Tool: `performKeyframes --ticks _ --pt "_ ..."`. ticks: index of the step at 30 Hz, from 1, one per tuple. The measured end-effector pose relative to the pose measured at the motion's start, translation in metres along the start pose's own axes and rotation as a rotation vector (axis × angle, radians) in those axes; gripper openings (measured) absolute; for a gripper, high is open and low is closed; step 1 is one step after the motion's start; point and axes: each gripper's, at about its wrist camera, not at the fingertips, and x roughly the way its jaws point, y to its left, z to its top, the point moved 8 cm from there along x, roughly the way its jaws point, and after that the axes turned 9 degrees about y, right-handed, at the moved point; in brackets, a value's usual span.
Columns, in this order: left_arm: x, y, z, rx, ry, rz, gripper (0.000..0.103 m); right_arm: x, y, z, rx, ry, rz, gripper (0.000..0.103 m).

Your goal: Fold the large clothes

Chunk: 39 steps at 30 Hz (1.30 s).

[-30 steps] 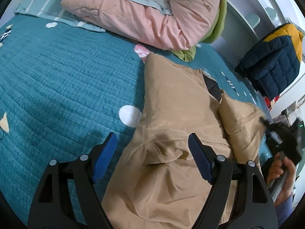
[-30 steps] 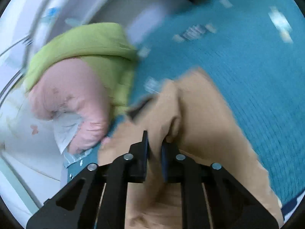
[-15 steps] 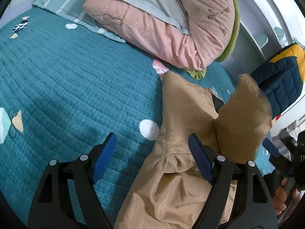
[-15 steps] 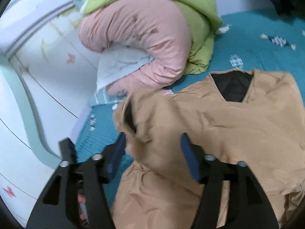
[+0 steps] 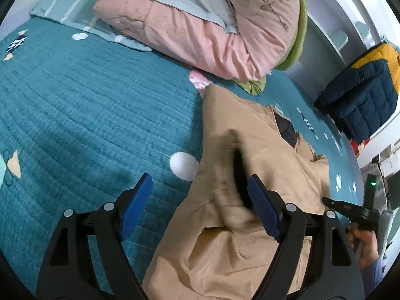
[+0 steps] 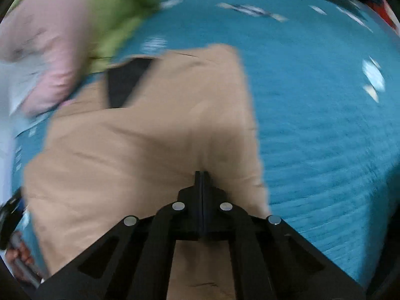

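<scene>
Blue-padded fingers (image 5: 262, 210) of the left gripper (image 5: 198, 206) stand wide apart with nothing pressed between them; the pad on the right side of that view hangs over a raised fold of the tan jacket (image 5: 250, 165), the other over the teal quilted bedspread (image 5: 87, 115). The right gripper (image 6: 202, 175) has its jaws fully together after snapping closed, their tips down against the jacket (image 6: 150, 150); the blur in its own view leaves it unclear whether any cloth is pinched between them. The jacket lies spread on the bedspread (image 6: 325, 112), its dark lining showing at the neck opening, with its upper end just beside a pink and green rolled duvet (image 5: 212, 32) at the head of the bed. A navy and yellow puffer coat (image 5: 362, 95) hangs off to the side. A hand (image 5: 362, 242) grips the right gripper's handle at the edge of the left view.
</scene>
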Motion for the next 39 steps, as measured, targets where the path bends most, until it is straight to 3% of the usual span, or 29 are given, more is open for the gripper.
performKeyframes --ticks 2,5,8,9,13,17,20,26,29,35,38,39 --pt "0.005 -0.004 0.0 0.016 0.01 0.008 0.079 0.01 -0.025 -0.002 0.051 0.006 -0.023 0.0" --pt "0.012 -0.011 0.003 0.026 0.035 -0.004 0.079 0.0 -0.021 0.0 0.059 -0.014 0.101 0.007" --pt "0.019 -0.02 0.017 0.053 0.047 0.006 0.079 -0.023 -0.017 0.009 0.092 -0.034 0.248 0.032" --pt "0.023 -0.025 0.026 0.071 0.053 0.01 0.08 -0.03 -0.016 0.014 0.09 -0.045 0.267 0.045" --pt "0.046 -0.043 0.065 0.127 0.102 0.023 0.082 -0.057 -0.02 0.047 0.071 -0.116 0.234 0.059" --pt "0.086 -0.046 0.105 0.125 0.211 0.069 0.082 -0.055 -0.031 0.081 0.076 -0.124 0.185 0.059" --pt "0.111 -0.043 0.129 0.091 0.255 0.095 0.082 -0.036 -0.043 0.107 0.126 -0.08 0.196 0.06" --pt "0.146 -0.031 0.147 0.08 0.32 0.196 0.082 -0.004 -0.043 0.131 0.157 -0.012 0.2 0.06" --pt "0.155 -0.032 0.154 0.084 0.332 0.21 0.08 0.012 -0.044 0.14 0.141 0.03 0.124 0.06" --pt "0.166 -0.049 0.155 0.168 0.367 0.247 0.054 0.032 -0.035 0.145 0.094 0.097 0.097 0.057" --pt "0.168 -0.053 0.155 0.187 0.37 0.248 0.036 0.037 -0.028 0.144 0.063 0.118 0.107 0.039" --pt "0.169 -0.054 0.154 0.188 0.369 0.248 0.03 0.038 -0.027 0.144 0.055 0.117 0.1 0.027"
